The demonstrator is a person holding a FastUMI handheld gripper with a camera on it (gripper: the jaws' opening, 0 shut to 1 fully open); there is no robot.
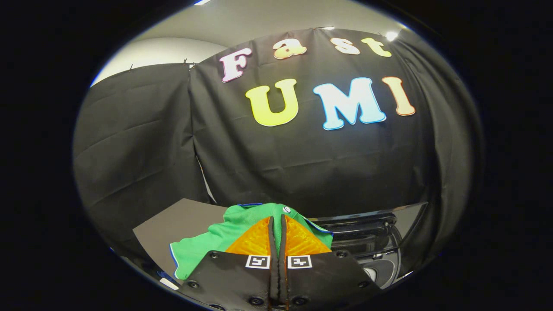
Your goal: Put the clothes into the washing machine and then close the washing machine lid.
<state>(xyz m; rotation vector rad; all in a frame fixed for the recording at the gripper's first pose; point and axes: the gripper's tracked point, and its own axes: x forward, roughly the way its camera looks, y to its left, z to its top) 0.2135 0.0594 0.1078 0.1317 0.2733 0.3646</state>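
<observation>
A green shirt with a blue-trimmed collar and hem drapes around my gripper. Cloth spreads to both sides of the fingers and bunches just past the tips. The fingers are pressed together with only a thin slit between them, pinching the shirt. Right of the fingers, lower down and beyond them, sits the washing machine, a glossy black body with curved ridges around its opening. The shirt hides the left part of the machine.
A flat dark grey panel lies to the left behind the shirt. Black cloth walls close off the booth just behind the machine and to the left.
</observation>
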